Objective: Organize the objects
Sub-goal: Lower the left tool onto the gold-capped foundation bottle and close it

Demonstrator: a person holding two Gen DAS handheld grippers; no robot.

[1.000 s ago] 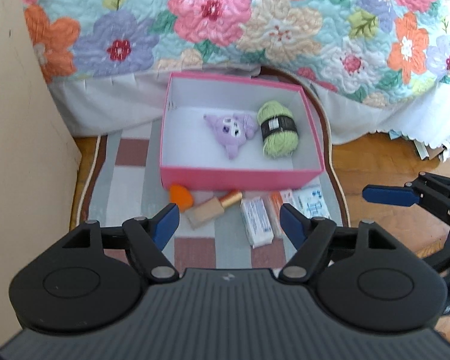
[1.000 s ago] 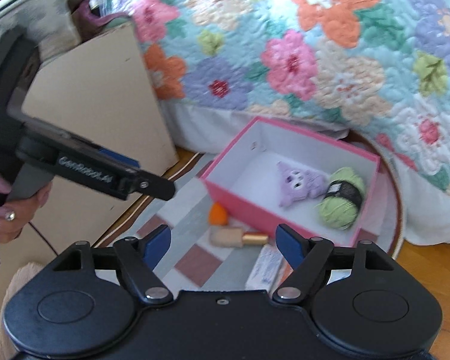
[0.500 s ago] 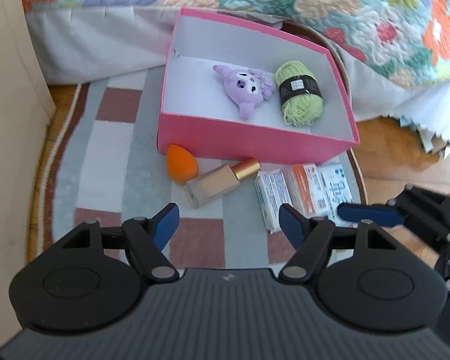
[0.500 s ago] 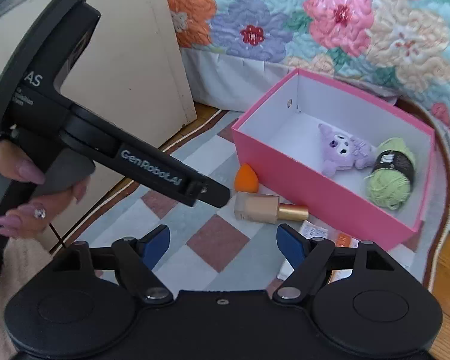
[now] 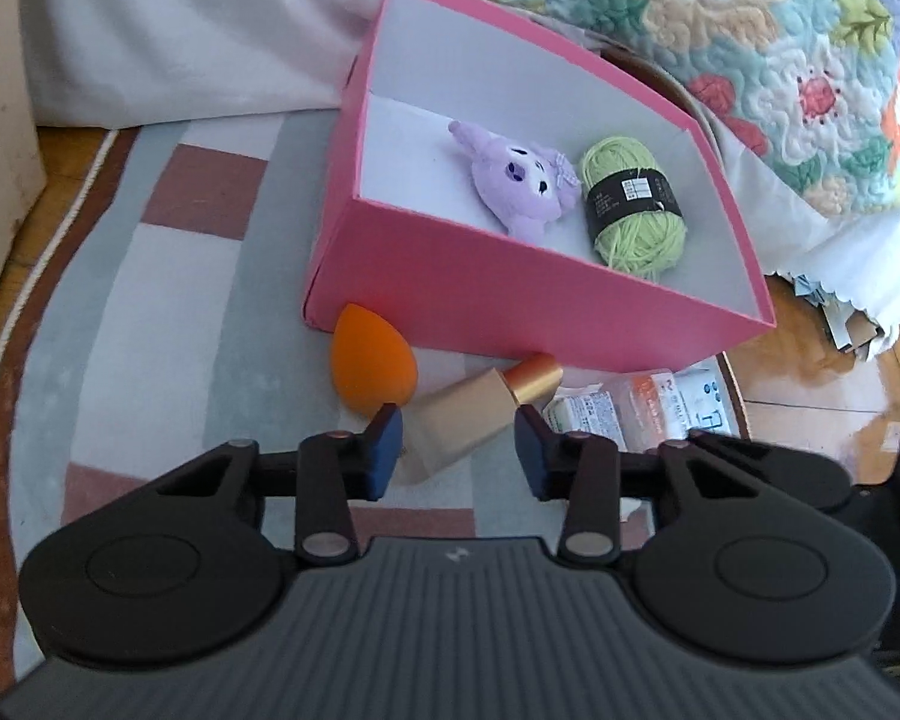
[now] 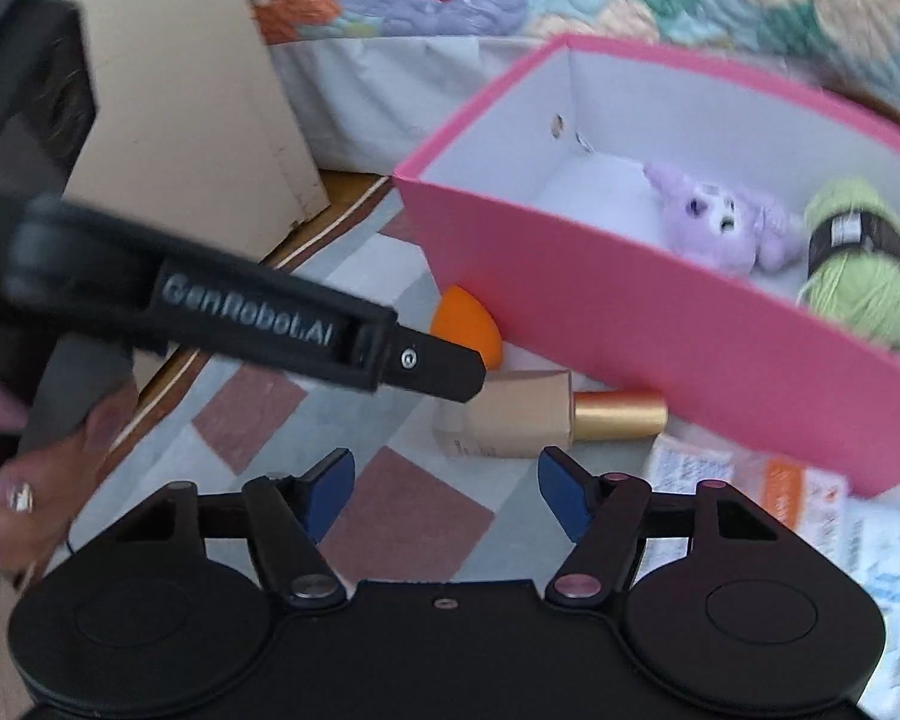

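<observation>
The left tool (image 5: 457, 447) is closing around the one makeup bottle (image 5: 471, 417) on the rug (image 5: 150, 276), pads not yet pressing. The right tool (image 6: 444, 495), half apart and also closing, holds nothing. One orange sponge (image 5: 372, 369) lies left; several packets (image 5: 636, 402) right. Beyond, the pink box (image 5: 510, 300) holds one purple plush toy (image 5: 519, 183) and one green yarn ball (image 5: 636, 207).

A checked rug (image 5: 168, 276) in grey, white and brick red is lying on the wooden floor (image 5: 810, 372), carrying a pink box (image 5: 510, 306). Directly on the rug, an orange sponge (image 5: 371, 365) is touching the pink box's near wall. A beige bottle (image 5: 468, 414) with a gold cap is lying on its side just beside that wall. Flat white packets (image 5: 636, 405) are resting near the box's near right corner.
</observation>
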